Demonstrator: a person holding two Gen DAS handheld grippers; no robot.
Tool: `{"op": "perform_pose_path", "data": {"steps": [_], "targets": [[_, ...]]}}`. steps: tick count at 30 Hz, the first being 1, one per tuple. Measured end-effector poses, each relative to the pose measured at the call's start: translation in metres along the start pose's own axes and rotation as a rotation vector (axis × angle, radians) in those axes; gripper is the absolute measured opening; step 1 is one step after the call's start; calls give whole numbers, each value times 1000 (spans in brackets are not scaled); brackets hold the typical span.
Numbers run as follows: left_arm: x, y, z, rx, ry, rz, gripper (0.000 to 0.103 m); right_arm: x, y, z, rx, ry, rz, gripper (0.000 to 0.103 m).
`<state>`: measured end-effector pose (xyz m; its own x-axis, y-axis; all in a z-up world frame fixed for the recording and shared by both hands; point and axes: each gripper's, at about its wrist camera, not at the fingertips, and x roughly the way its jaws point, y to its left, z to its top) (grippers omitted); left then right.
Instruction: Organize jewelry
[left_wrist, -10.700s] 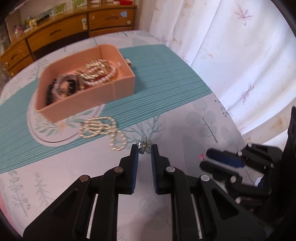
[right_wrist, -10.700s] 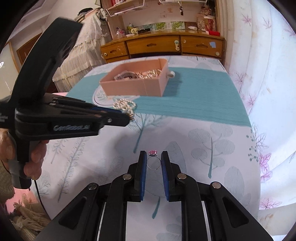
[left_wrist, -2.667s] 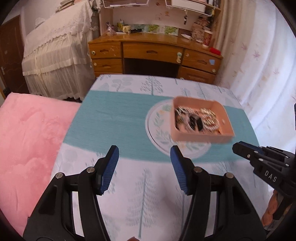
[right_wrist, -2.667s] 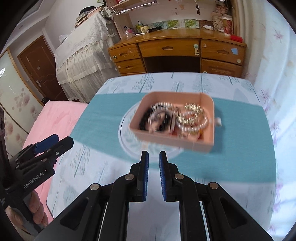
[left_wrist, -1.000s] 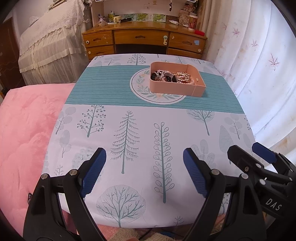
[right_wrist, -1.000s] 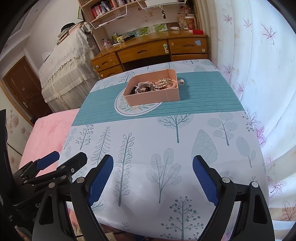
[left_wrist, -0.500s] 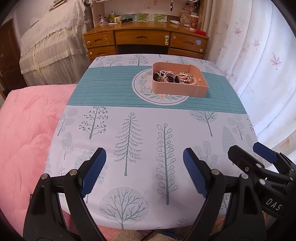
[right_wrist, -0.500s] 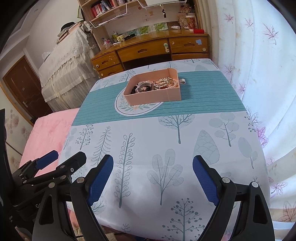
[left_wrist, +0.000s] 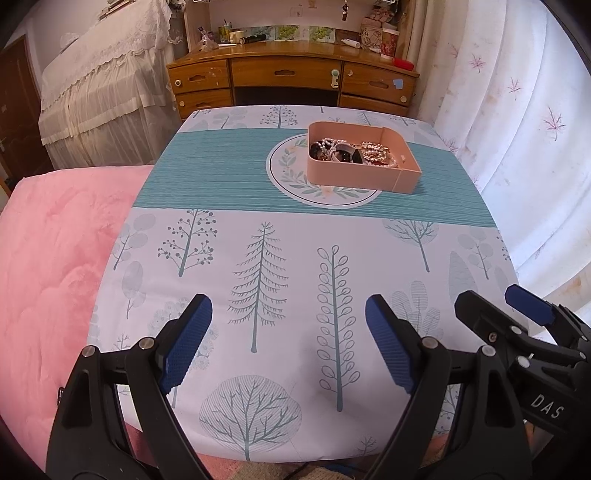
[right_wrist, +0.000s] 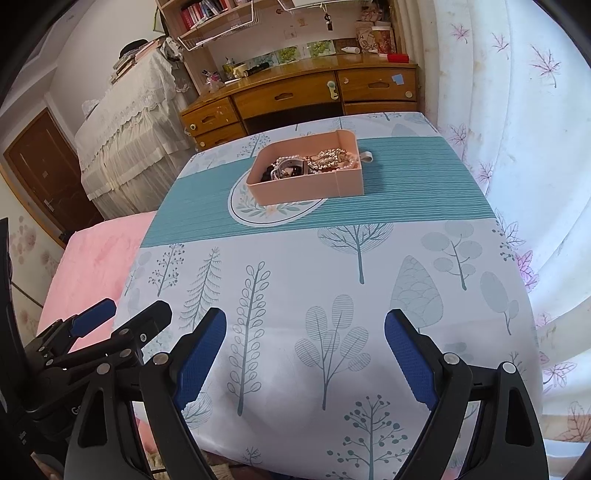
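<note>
— Sitting where, the jewelry (left_wrist: 352, 151)?

— Piled in the pink tray (left_wrist: 354, 177) at the far side of the tabletop (left_wrist: 295, 236), on the teal band, partly over a round leaf print. Pearl strands, gold chains and dark pieces lie tangled together; single items are hard to tell apart.

— And the tongs?

— Left tongs (left_wrist: 288, 343) spread wide, holding nothing, over the near edge. Right tongs (right_wrist: 304, 354) equally wide, also bare. Each shows in the other's view, low at the edge and partly cut off.

— Beyond the tabletop?

— Pink bed (left_wrist: 55, 240) at left, wooden desk (left_wrist: 291, 77) behind, curtain (left_wrist: 517, 110) at right.
</note>
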<state>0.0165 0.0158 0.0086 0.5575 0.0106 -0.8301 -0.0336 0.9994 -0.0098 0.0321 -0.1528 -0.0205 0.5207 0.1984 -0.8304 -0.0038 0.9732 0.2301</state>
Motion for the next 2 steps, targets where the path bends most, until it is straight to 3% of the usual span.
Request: {"op": "perform_pose_path", "data": {"steps": [2], "targets": [[3, 2, 0, -1, 5, 1, 84, 4, -1, -1, 0, 7, -2, 89]]}}
